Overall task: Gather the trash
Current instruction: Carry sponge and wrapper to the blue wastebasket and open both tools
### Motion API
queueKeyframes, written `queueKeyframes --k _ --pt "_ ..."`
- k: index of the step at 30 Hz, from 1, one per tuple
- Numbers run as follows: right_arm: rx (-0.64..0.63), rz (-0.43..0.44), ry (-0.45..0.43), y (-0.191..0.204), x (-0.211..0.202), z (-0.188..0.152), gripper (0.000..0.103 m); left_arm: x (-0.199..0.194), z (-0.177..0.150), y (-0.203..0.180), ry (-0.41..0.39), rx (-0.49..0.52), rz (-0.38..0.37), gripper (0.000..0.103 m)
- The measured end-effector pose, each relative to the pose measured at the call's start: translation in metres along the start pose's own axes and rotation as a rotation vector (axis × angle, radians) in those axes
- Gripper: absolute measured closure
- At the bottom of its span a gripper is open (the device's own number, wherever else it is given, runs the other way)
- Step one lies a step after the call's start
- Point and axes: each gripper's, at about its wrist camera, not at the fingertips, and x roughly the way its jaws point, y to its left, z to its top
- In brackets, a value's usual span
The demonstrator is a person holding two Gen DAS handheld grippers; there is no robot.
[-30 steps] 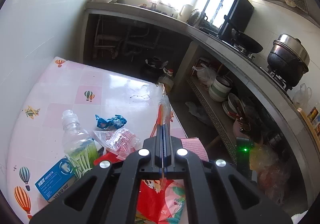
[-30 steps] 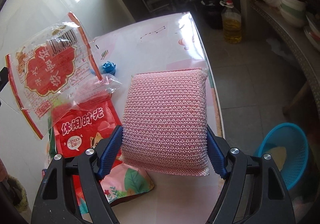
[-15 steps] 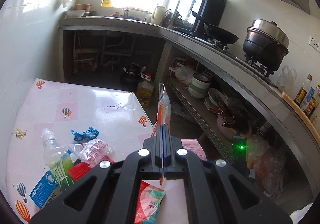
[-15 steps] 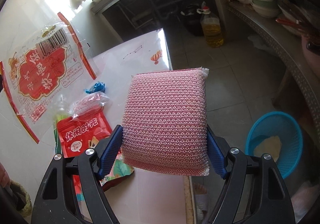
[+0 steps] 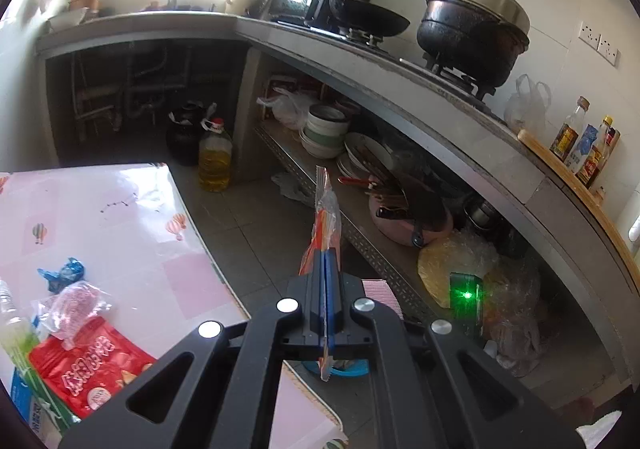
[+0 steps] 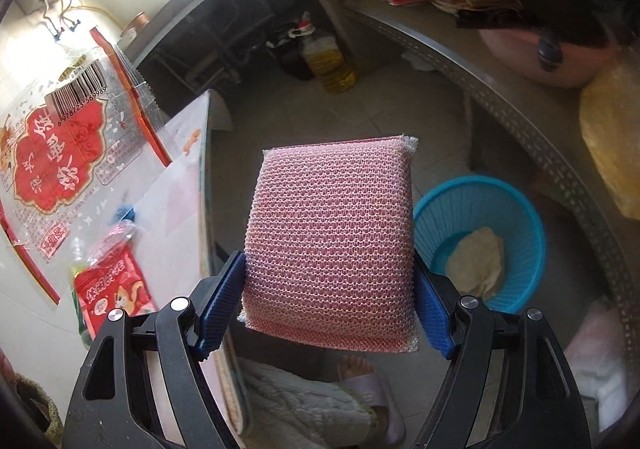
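Between right tongs (image 6: 330, 313): pink sponge (image 6: 332, 245), clamped.

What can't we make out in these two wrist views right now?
- Blue basket, right wrist: near side hidden behind the pink sponge in the right claw.
- Basket, left wrist: only a sliver shows under the left claw.
- Clear wrapper, left wrist: edge-on, print unreadable.
- Green bottle: cut by the frame edge.

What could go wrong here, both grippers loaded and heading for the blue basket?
1. The left gripper pinches the clear red wrapper by one thin edge; it may slip out or flutter past the blue basket.
2. The pink scrub sponge in the right gripper hides part of the basket rim, so the drop could land on the floor.
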Motion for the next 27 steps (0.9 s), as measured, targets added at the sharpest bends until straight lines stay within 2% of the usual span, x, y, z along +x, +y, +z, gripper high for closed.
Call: queueKeyframes --k 6,13,19,23,27 --pt "0.127 -0.096 0.023 -0.070 0.001 -0.020 0.029 0.070 -0.009 -0.026 0.151 -0.021 -0.057 0.103" --pt "0.263 -0.142 0.080 -0.125 0.018 -0.041 0.029 0.162 -0.028 -0.054 0.314 0.003 -0.038 0.103" --pt "0.321 -0.143 0.111 -0.146 0.031 -0.046 0.029 0.253 -0.053 -0.068 0.479 0.030 0.010 0.103" --pt "0.343 -0.150 0.120 -0.153 0.032 -0.046 0.029 0.305 -0.073 -0.069 0.554 0.042 0.067 0.102" --pt "0.355 -0.162 0.127 -0.164 0.031 -0.048 0.029 0.346 -0.097 -0.065 0.662 0.042 0.167 0.086"
